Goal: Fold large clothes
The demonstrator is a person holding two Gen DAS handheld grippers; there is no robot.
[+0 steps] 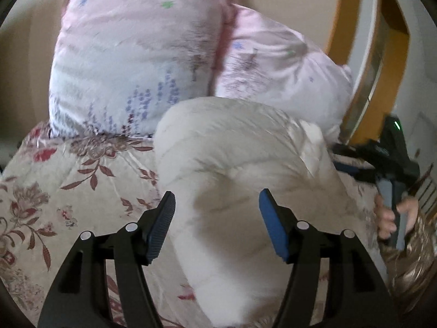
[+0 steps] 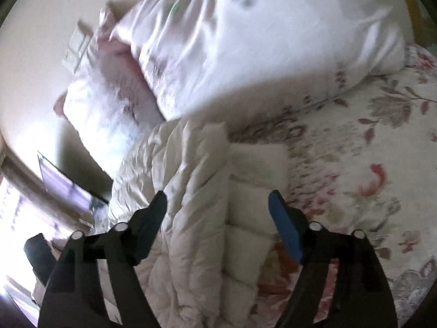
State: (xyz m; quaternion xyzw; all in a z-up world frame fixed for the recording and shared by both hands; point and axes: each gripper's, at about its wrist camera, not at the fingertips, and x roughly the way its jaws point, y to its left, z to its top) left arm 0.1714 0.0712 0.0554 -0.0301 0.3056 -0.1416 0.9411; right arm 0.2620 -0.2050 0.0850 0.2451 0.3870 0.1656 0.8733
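Left claw (image 1: 217, 225): spread wide — grasping nothing
Right claw (image 2: 218, 225): released too
Cream puffer jacket (image 1: 245, 169): bunched on floral bed (image 1: 54, 186), pillows (image 1: 131, 63) at 12 o'clock

Bedroom; pillows (image 1: 131, 54), floral bedspread (image 1: 68, 186)

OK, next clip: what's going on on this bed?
A person with a handheld gripper in each hand is working on a cream quilted garment lying bunched on a floral bedspread, in front of two pink pillows. The left gripper and the right gripper both point at the garment with jaws open, gripping nothing. The garment looks puffy and rumpled, not yet a neat fold.
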